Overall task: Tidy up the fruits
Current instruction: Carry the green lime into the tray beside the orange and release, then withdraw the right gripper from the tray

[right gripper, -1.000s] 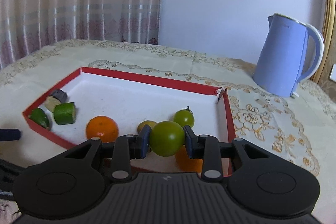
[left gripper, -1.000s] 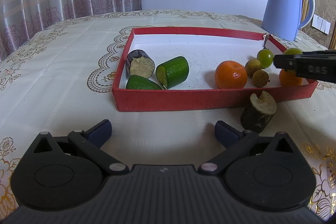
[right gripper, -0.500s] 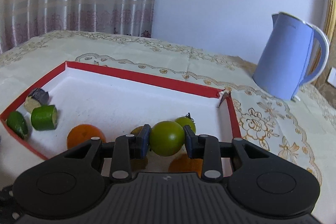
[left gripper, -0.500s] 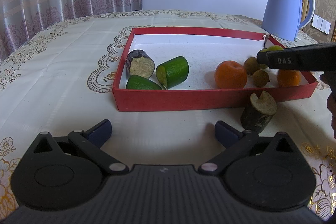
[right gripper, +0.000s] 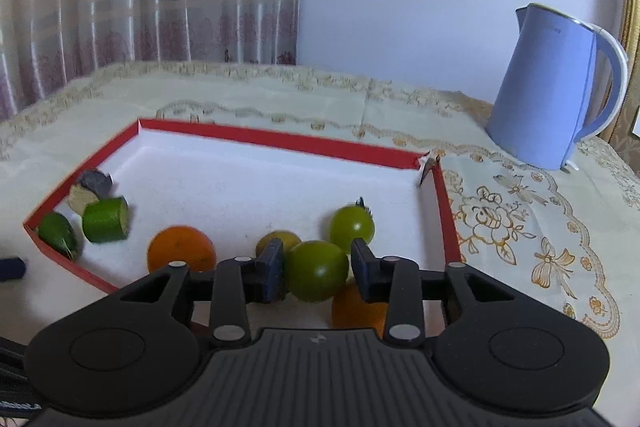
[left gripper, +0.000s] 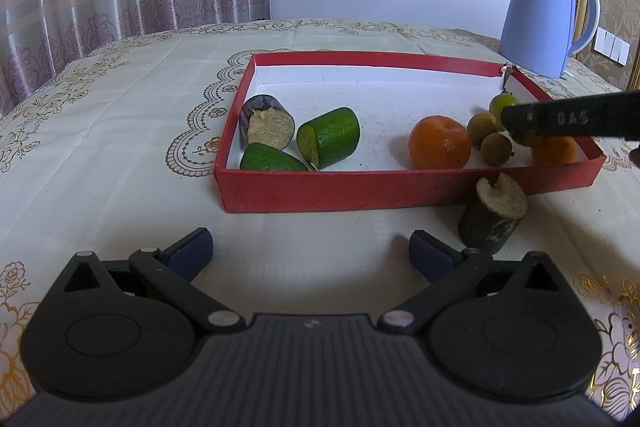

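Note:
A red tray (right gripper: 280,139) with a white floor holds the fruit. My right gripper (right gripper: 316,267) hangs low over its near right corner and its jaws are opening. A green tomato (right gripper: 316,269) lies between them, with a gap showing at the right pad (right gripper: 362,267). Around it lie a second green tomato (right gripper: 351,223), a small yellow-green fruit (right gripper: 278,239) and two oranges (right gripper: 180,251) (right gripper: 356,307). In the left wrist view the right gripper's finger (left gripper: 568,119) reaches in over the tray's right end. My left gripper (left gripper: 310,247) stands open over the tablecloth before the tray (left gripper: 400,189).
Cucumber pieces (left gripper: 330,137) and an eggplant chunk (left gripper: 267,121) lie at the tray's left end. A dark cut chunk (left gripper: 494,213) stands on the cloth outside the tray's front wall, near my left gripper's right finger. A blue kettle (left gripper: 540,23) stands behind the tray's right corner.
The right gripper has carried the green tomato further into the tray and lower. Its pads, closed on the tomato before, have now parted from it. The left gripper has not moved.

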`<state>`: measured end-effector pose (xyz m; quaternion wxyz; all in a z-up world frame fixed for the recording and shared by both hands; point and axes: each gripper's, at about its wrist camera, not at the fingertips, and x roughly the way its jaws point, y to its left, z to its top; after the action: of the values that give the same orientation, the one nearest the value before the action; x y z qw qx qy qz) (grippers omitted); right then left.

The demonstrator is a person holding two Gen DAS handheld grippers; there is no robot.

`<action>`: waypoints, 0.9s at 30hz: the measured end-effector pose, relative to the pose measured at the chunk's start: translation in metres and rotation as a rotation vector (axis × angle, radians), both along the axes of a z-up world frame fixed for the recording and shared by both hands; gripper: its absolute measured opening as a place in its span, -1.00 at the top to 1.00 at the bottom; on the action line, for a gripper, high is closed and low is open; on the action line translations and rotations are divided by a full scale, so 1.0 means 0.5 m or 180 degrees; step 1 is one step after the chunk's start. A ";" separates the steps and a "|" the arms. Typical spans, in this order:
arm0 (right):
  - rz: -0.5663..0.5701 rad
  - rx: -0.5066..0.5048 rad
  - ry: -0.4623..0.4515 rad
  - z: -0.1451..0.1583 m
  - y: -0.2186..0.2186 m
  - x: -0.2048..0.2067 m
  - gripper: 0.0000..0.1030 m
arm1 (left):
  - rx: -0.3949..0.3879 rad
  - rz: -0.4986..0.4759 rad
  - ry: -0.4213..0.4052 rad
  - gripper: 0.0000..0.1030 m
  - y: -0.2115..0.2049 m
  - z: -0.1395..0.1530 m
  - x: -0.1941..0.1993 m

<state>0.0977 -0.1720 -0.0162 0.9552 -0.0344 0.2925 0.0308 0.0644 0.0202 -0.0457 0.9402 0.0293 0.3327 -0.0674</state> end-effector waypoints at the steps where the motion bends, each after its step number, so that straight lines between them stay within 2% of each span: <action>1: -0.0008 -0.0003 -0.0021 0.003 -0.001 -0.001 0.27 | 0.0000 0.0000 0.0000 -1.00 0.000 0.000 0.000; 4: -0.0056 -0.0099 -0.0093 0.007 0.000 -0.002 0.26 | -0.0001 0.0000 0.0000 -1.00 0.000 0.000 0.000; 12: -0.0119 0.0201 -0.0158 0.016 -0.034 -0.033 0.25 | 0.0000 0.0000 0.0000 -1.00 0.000 0.000 0.000; 15: -0.0176 0.0247 -0.0187 0.012 -0.047 -0.047 0.18 | 0.0000 -0.0001 0.0001 -1.00 0.000 0.000 0.000; 20: -0.0265 0.0344 -0.0252 0.006 -0.069 -0.080 0.16 | 0.0000 -0.0001 0.0001 -1.00 0.000 0.000 0.000; 22: -0.0307 0.0382 -0.0282 0.001 -0.079 -0.101 -0.11 | -0.0001 -0.0001 0.0001 -1.00 0.000 0.000 0.000; 23: -0.0315 0.0400 -0.0291 -0.004 -0.082 -0.111 -0.16 | -0.0003 -0.0001 0.0000 -1.00 0.000 0.000 0.000; 27: -0.0338 0.0331 -0.0353 -0.020 -0.082 -0.146 -0.18 | -0.0002 0.0000 0.0001 -1.00 0.000 0.001 0.000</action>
<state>0.0245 -0.2131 -0.0264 0.9707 0.0291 0.2386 -0.0066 0.0645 0.0203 -0.0454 0.9401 0.0290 0.3328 -0.0676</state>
